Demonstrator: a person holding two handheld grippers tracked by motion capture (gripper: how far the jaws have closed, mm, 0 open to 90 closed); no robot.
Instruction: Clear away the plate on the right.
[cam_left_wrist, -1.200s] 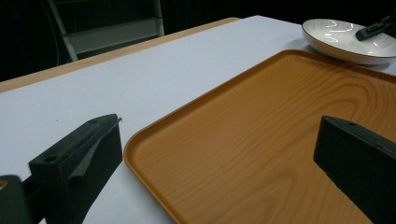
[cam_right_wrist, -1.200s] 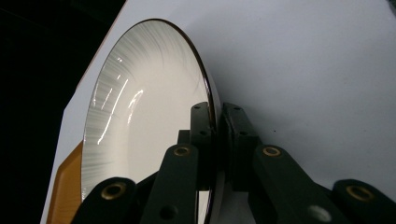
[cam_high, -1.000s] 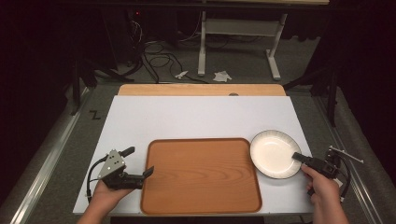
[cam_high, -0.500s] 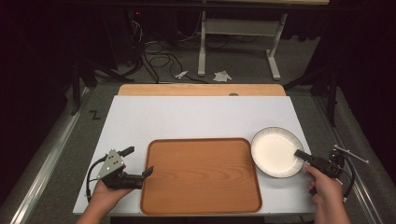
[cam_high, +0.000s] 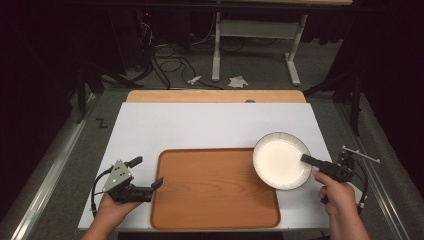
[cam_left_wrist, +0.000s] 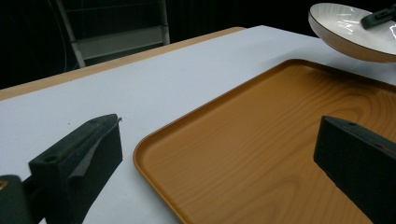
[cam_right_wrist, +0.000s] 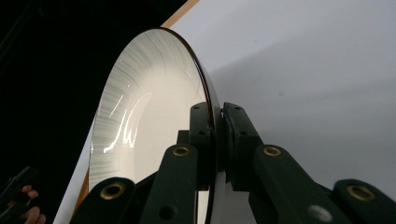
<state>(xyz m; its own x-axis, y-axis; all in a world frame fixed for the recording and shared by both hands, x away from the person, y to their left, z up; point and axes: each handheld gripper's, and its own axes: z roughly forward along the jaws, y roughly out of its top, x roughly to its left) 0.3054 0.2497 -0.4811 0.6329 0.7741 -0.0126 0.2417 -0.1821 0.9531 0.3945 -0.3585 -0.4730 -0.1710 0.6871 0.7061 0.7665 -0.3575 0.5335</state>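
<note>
The right gripper (cam_high: 306, 159) clamps the white plate's (cam_high: 278, 159) rim above the tray (cam_high: 210, 195). The left gripper (cam_high: 146, 173) gapes open beside it.

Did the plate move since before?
Yes. The plate, clamped by the right gripper, shifted left, now overlapping the wooden tray's right corner.

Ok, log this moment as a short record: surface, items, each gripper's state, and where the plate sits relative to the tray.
surface: white table
tray: wooden tray, flat on the table, nothing resting on it
plate: white plate with dark rim, lifted, overlapping the tray's far right corner
right gripper: shut on the plate's rim
left gripper: open, jaws straddling the tray's left edge
</note>
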